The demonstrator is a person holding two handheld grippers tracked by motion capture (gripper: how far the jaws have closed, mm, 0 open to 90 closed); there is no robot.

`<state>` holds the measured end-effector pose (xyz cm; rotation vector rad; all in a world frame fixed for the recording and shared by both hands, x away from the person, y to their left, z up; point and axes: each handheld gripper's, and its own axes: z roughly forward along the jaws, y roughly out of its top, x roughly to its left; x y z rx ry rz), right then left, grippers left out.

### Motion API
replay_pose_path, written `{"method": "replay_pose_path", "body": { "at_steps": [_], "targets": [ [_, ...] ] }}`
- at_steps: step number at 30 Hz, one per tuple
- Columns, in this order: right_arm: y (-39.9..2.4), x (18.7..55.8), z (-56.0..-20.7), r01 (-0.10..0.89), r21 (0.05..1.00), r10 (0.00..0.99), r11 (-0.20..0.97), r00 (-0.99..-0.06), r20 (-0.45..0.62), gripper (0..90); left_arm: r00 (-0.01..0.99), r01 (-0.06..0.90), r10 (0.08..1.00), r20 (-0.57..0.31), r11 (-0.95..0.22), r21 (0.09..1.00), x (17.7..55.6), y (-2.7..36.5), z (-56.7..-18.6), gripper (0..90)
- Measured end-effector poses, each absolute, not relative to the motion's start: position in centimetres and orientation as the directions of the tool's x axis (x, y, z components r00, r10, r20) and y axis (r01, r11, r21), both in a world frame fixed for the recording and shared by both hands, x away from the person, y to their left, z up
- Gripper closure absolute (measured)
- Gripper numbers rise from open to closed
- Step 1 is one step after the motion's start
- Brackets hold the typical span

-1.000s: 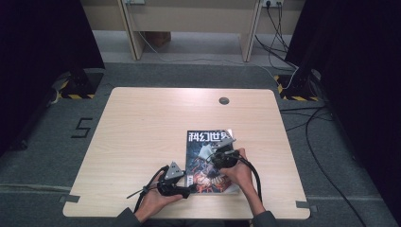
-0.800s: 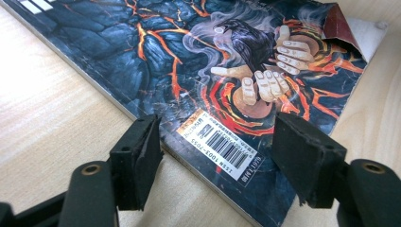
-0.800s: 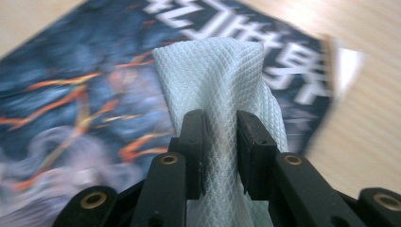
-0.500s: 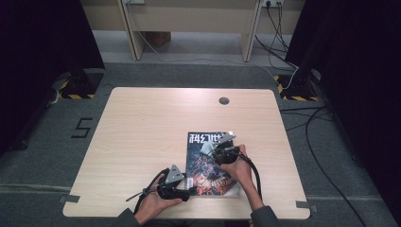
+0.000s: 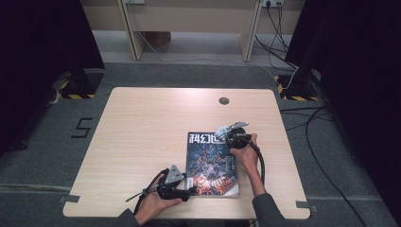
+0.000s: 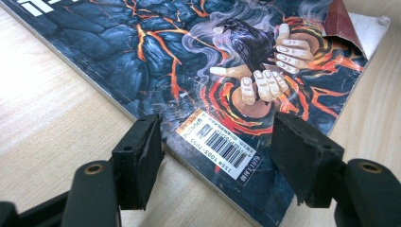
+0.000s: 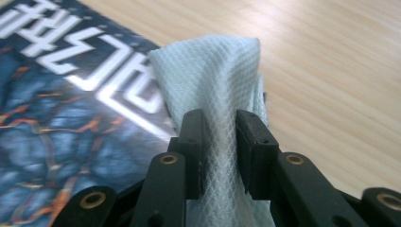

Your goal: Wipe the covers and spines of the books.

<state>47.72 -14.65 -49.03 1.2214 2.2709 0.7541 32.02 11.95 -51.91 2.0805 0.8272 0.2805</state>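
Right claw (image 7: 220,146) pinches a pale woven cloth (image 7: 213,80) at the dark lava-patterned magazine's (image 5: 210,161) far edge; left claw (image 6: 217,165) gapes over its barcode corner near the light wooden desk's (image 5: 142,123) front edge.

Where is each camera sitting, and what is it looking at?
High view: above the person's side, looking forward and down on the table; both forearms, left hand-held gripper and right hand-held gripper show.
Left gripper view: rides that gripper, looking past open jaws at the magazine barcode corner.
Right gripper view: rides that gripper, jaws shut on a cloth at the magazine's title edge.
Shared: all three show the magazine and table.
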Motion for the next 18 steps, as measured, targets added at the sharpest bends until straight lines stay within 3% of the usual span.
{"method": "replay_pose_path", "body": {
  "at_steps": [8, 11, 18],
  "targets": [
    [-15.6, 47.9, -49.1, 0.621, 0.657, 0.872, 0.428, -0.475, -0.119, 74.1, 0.756, 0.454, 0.647, -0.097, -0.411, 0.791, 32.0, 12.0, -52.0, 34.1],
    [-14.3, 47.5, -49.1, 0.6, 0.628, 0.843, 0.495, -0.506, -0.182, 74.7, 0.757, 0.456, 0.646, -0.1, -0.411, 0.79, 32.1, 12.0, -51.9, 33.8],
    [-11.1, 46.5, -49.0, 0.541, 0.604, 0.765, 0.585, -0.616, -0.189, 75.6, 0.756, 0.455, 0.647, -0.104, -0.405, 0.793, 32.0, 12.0, -52.0, 33.8]
  ]
}}
